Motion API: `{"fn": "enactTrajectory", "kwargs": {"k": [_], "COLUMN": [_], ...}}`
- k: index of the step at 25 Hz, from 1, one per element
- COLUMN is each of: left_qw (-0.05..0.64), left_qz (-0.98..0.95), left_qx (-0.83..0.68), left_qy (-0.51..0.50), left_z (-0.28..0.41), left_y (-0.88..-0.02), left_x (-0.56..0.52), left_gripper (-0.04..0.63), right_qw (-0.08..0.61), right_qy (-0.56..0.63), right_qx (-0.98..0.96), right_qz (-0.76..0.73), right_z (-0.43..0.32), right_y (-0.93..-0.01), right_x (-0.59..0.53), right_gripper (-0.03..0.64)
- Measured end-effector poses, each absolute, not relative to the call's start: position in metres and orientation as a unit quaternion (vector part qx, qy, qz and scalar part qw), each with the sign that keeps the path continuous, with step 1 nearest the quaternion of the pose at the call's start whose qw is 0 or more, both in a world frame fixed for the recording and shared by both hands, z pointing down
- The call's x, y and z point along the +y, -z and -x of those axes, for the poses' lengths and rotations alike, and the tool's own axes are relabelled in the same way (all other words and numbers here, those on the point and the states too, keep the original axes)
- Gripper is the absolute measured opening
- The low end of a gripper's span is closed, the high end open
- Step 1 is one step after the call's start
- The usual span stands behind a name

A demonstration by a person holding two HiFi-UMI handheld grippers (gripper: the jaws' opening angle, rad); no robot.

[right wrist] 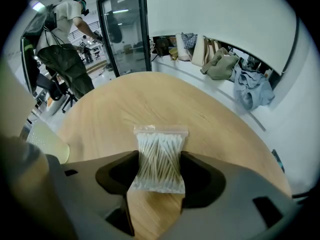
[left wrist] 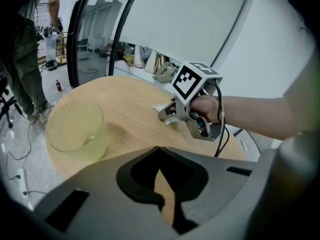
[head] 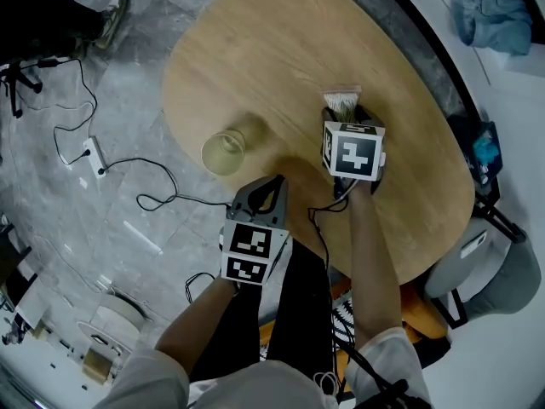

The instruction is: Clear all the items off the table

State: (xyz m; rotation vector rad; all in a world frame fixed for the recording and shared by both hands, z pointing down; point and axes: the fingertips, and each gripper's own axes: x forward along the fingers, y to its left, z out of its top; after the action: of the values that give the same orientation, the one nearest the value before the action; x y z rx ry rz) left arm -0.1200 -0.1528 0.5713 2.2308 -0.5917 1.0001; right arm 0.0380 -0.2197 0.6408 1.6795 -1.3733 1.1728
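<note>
In the right gripper view, the right tool [right wrist: 157, 170] is seen clenched on a clear zip bag of cotton swabs [right wrist: 160, 144]. The bag is pinched at its waist between the two dark pads, and its sealed top edge points away from the camera. The bag lies on the pale wooden bench [right wrist: 200, 109], near the middle of the oval top. In the head view, this tool is pointed steeply down. Black-and-white square markers are shown on its cube [head: 352, 153], and the bag's end juts out beyond it.

The left tool [left wrist: 161, 164] is held above the near edge of the bench. Its jaws are drawn together with nothing between them, and only a thin slit of wood is seen below their tips. A translucent yellow-green cup [left wrist: 77, 129] stands upright on the bench, just ahead and to the left of this tool and well apart from the bag. A second marker cube [head: 252, 252] is carried on the left tool. Cables [head: 128, 173] trail across the grey floor beside the bench.
</note>
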Motion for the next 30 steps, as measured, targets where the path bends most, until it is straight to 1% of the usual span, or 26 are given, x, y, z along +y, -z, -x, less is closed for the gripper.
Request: {"fn": "enactTrajectory", "kwargs": {"k": [4, 8, 18, 26, 30], "left_qw": [0.309, 0.307, 0.3, 0.287, 0.269], "left_qz": [-0.842, -0.841, -0.842, -0.851, -0.861], "left_qx": [-0.221, -0.222, -0.217, -0.191, -0.164], "left_qy": [-0.383, -0.387, -0.392, -0.396, -0.4], "left_z": [0.119, 0.118, 0.101, 0.064, 0.042], "left_y": [-0.574, -0.575, -0.574, -0.566, -0.561], "left_x": [-0.15, -0.146, -0.133, -0.096, -0.075], "left_gripper": [0.002, 0.002, 0.002, 0.003, 0.002], "right_qw": [0.322, 0.321, 0.272, 0.242, 0.217], "right_qy": [-0.431, -0.424, -0.438, -0.451, -0.461], "right_qx": [-0.528, -0.53, -0.514, -0.471, -0.436], "right_qz": [-0.657, -0.66, -0.686, -0.719, -0.741], "right_z": [-0.042, -0.044, -0.062, -0.102, -0.122], "right_y": [-0.634, -0.63, -0.606, -0.587, -0.579], "right_x": [-0.221, -0.215, -0.173, -0.093, -0.047], "right_gripper": [0.24, 0.224, 0.221, 0.219, 0.219]}}
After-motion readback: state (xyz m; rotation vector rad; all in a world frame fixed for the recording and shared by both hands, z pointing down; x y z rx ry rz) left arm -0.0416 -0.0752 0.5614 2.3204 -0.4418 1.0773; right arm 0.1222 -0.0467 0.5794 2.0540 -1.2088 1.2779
